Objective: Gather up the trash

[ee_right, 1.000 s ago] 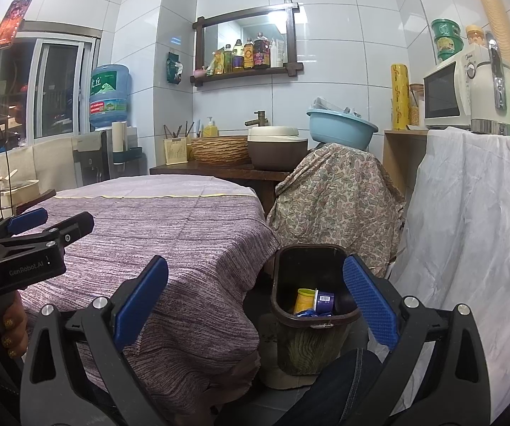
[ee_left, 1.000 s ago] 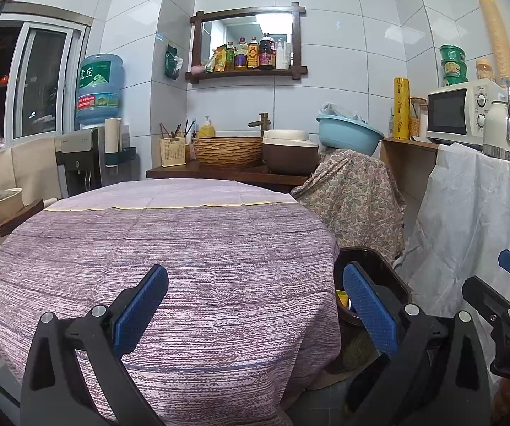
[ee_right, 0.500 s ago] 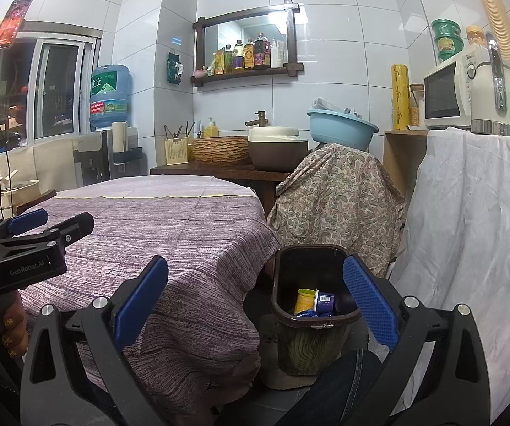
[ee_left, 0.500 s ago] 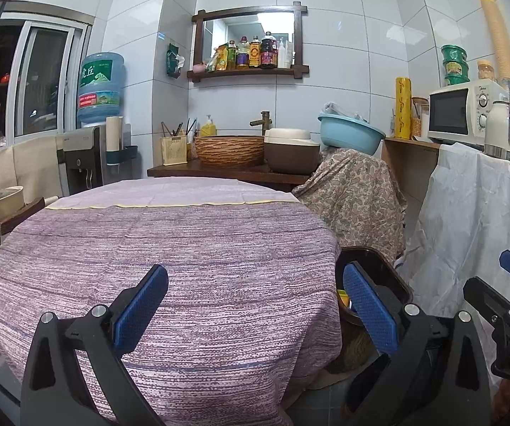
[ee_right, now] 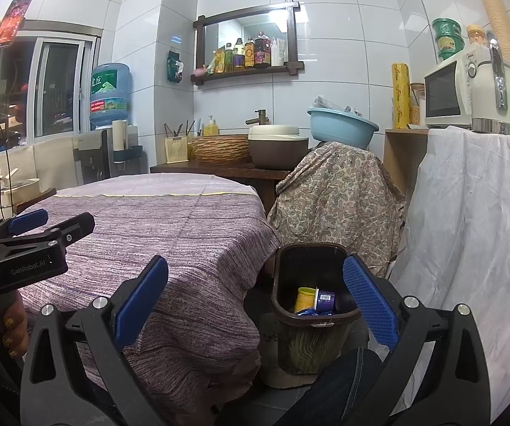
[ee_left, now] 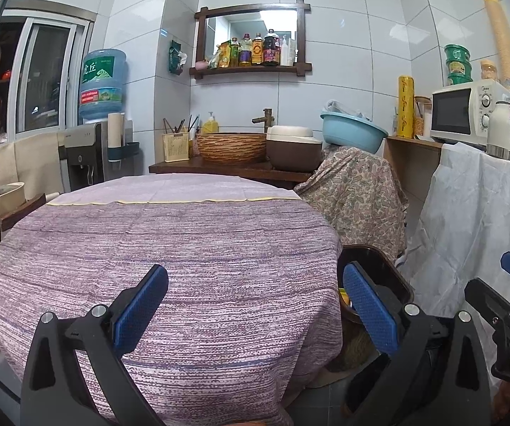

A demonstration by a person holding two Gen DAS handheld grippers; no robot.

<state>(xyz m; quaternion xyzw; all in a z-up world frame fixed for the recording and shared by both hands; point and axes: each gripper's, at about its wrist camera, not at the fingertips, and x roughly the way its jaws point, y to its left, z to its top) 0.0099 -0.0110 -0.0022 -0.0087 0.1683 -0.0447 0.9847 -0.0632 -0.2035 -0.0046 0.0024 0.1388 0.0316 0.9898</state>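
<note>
Both tools hang empty. The left gripper (ee_left: 255, 305) has its blue ribbed pads spread wide over the near edge of the round counter (ee_left: 169, 241), holding nothing. The right gripper (ee_right: 255, 301) is just as wide apart and also empty, poised beside the counter's edge and above the trash bin (ee_right: 313, 319) on the floor.

The trash sits inside that bin: a yellow cup (ee_right: 305, 299) and a purple cup (ee_right: 326, 300) with a barcode label lie side by side, with something blue under them that I can't make out. No loose trash shows on the counter top, so the collecting looks finished, or nearly so.

If anything remains, it is likely out of view, perhaps on the floor. The sensible thing would be to sweep each gripper's view slowly around the counter's skirt and the bin's base before closing on anything, and to keep the right gripper clear of the bin's rim.

The counter wears a purple cloth of coarse, striped weave that drapes in soft folds. The bin is dark, smooth plastic, oblong with rounded corners, with a wood-grain pattern on its lower wall. The cups look thin and light, easily crushed.
</note>
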